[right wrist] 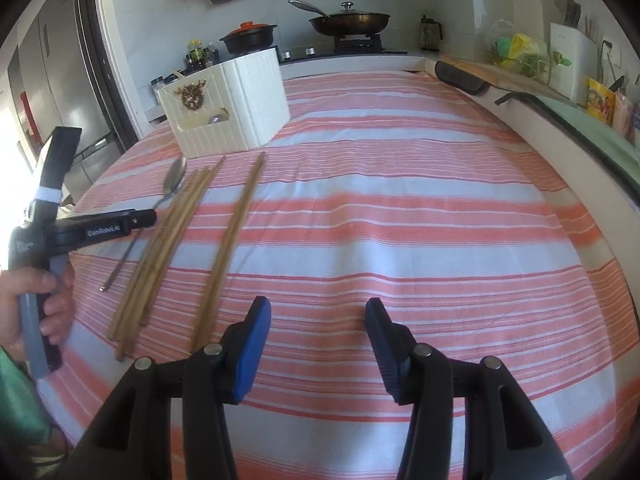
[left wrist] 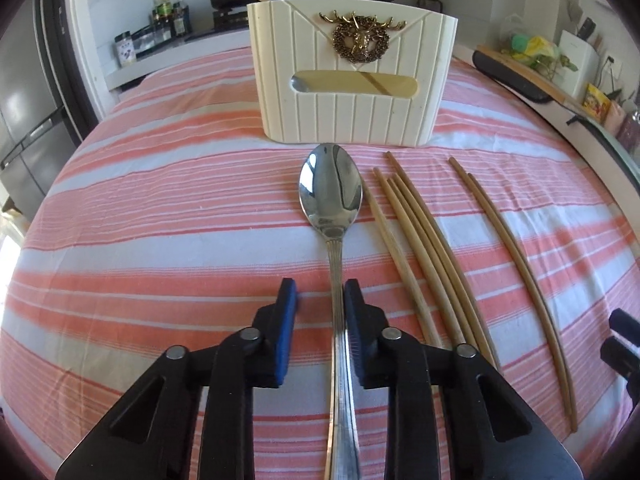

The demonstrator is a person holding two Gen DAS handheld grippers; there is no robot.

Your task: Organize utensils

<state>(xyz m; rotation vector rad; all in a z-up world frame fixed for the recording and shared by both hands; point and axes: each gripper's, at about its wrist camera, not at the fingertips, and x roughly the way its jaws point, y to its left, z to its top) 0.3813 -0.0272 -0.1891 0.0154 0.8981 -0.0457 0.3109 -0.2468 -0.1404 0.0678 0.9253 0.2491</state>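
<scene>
Striped tablecloth (left wrist: pixel 160 216), left tool (left wrist: pixel 318 292) lettering unreadable

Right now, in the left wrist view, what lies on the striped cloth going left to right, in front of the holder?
Spoon → group of four chopsticks → pair of chopsticks.

Two close, downward wrist views sharing the spoon (left wrist: pixel 331 188).

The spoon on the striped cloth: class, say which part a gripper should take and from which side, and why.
Grip the spoon on its narrow handle, from above and behind its end, fingers either side. The bowl is broad and rounded; the straight handle lies flat toward the left gripper, whose jaws already straddle it, only the right pad touching.
</scene>
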